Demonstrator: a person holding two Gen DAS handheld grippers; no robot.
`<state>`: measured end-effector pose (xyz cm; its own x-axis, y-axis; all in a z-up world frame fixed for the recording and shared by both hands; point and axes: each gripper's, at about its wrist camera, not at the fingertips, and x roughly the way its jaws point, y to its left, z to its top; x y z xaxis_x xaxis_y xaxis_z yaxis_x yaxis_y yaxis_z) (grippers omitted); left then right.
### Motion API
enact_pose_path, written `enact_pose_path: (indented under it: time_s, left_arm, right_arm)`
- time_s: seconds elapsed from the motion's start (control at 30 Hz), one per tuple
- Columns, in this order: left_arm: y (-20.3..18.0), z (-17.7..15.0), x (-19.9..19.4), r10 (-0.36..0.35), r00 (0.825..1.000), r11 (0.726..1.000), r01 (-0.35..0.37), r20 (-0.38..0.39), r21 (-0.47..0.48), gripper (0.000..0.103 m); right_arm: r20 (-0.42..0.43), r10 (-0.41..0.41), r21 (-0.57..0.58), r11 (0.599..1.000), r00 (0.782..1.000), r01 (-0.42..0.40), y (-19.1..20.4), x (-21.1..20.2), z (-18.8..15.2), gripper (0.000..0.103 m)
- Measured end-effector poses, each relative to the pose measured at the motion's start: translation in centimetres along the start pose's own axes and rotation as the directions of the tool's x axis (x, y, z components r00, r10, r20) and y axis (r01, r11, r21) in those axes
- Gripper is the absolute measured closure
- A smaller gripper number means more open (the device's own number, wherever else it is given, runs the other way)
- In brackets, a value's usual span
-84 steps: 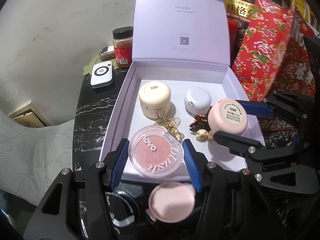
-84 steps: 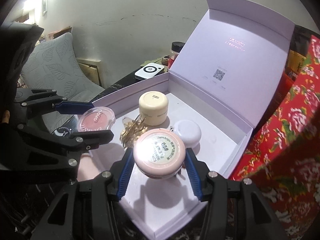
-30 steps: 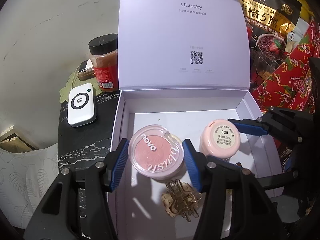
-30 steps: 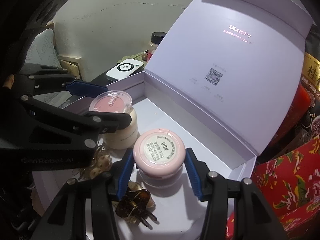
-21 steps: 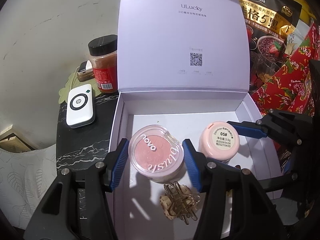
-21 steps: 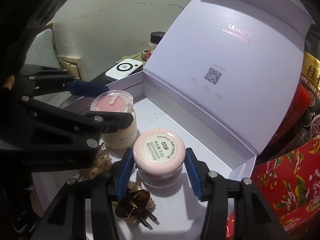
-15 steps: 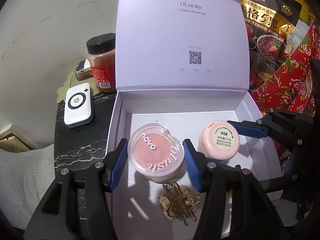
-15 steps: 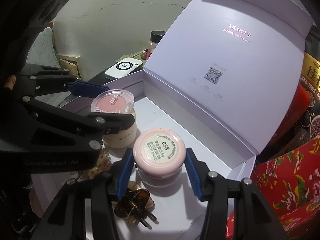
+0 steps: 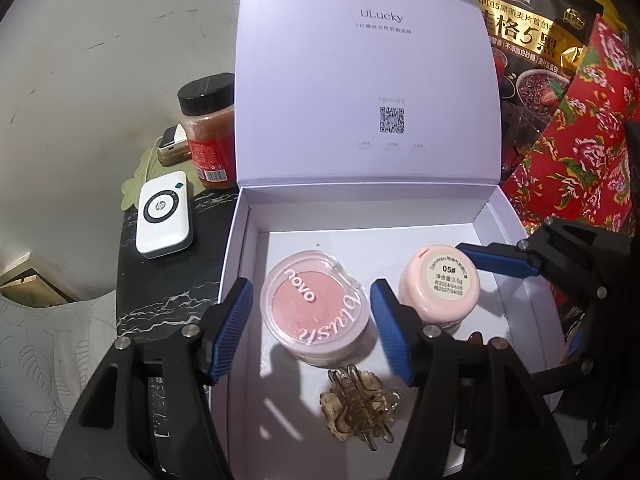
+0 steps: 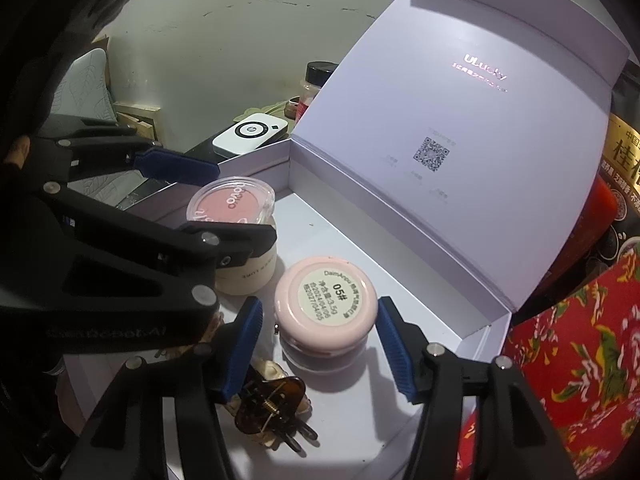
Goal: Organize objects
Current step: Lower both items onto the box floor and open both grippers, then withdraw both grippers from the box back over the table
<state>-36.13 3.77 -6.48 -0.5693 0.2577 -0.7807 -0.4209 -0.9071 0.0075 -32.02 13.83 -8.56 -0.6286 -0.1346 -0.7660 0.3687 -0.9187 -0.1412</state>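
An open lavender box (image 9: pixel 256 216) holds the items. The clear novo blush compact (image 9: pixel 314 310) rests on top of a cream jar (image 10: pixel 250 276). My left gripper (image 9: pixel 312 330) is open, its blue pads on either side of the compact with gaps. The pink jar labelled 05# (image 10: pixel 326 300) sits on another pale jar, between the blue pads of my right gripper (image 10: pixel 320 346), which is open with gaps both sides. A gold hair claw (image 9: pixel 360 404) and a brown hair claw (image 10: pixel 272 400) lie on the box floor near me.
The box lid (image 9: pixel 366 80) stands upright behind. Left of the box on the black marble table are a white HP device (image 9: pixel 164 214) and a red spice jar (image 9: pixel 208 128). An oats bag (image 9: pixel 528 40) and red floral cloth (image 9: pixel 576 160) stand right.
Both grippers carried their items deeper into the box, set them on the jars and opened; the pads now stand apart from the compact and the pink jar.
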Motion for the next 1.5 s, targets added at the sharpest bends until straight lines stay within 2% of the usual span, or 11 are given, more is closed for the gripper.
enact_pose_path:
  time_s: [0.37, 0.77, 1.5]
  left_arm:
    - [0.4, -0.7, -2.5, 0.046, 0.999, 0.998, -0.045, 0.003, -0.036, 0.039]
    - [1.5, -2.4, -8.8, 0.103, 0.993, 0.991, -0.098, 0.05, -0.096, 0.035]
    - [-0.8, -5.5, -17.1, 0.123, 0.986, 0.985, -0.109, 0.108, -0.131, 0.029]
  right_arm:
    - [0.027, 0.01, -0.003, 1.0, 1.0, -0.01, 1.1, -1.5, 0.2, 0.043]
    - [0.073, 0.071, -0.043, 0.997, 0.995, -0.068, 4.2, -5.9, 0.3, 0.043]
    - [0.118, 0.075, -0.055, 0.996, 0.99, -0.069, 5.9, -13.3, -1.9, 0.039]
